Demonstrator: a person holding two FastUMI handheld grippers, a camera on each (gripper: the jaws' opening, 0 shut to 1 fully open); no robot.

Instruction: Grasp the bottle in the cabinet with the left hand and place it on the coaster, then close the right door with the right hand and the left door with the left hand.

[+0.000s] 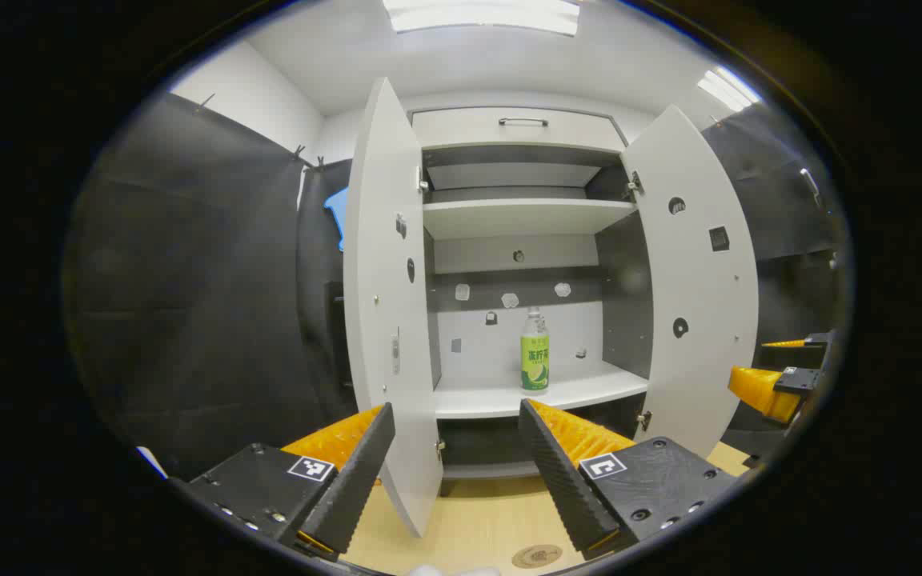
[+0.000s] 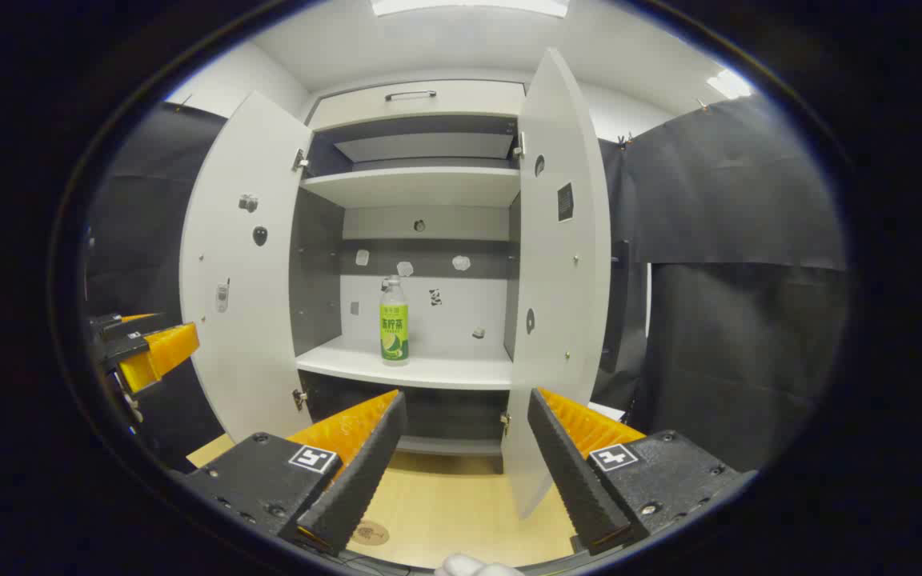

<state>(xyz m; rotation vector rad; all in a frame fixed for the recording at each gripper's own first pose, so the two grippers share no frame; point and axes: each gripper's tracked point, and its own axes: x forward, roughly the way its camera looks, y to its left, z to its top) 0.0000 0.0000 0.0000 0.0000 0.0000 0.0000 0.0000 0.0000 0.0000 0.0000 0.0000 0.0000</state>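
still at step one, the reach: bottle (image 1: pixel 535 352) upright on the lower cabinet shelf (image 1: pixel 589 390), both doors open. left claw (image 1: pixel 456 468) released, well short; right claw (image 2: pixel 465 460) released too. next calls for advancing left claw around bottle, then down to coaster (image 1: pixel 536 556) on counter (image 1: pixel 469 520).

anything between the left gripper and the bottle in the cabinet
Nothing visible does. The left gripper is open, both doors are swung wide, and the bottle stands alone on the lower shelf, straight ahead.

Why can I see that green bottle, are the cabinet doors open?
Open: left door and right door both swing outward, baring the bottle upright on its shelf.
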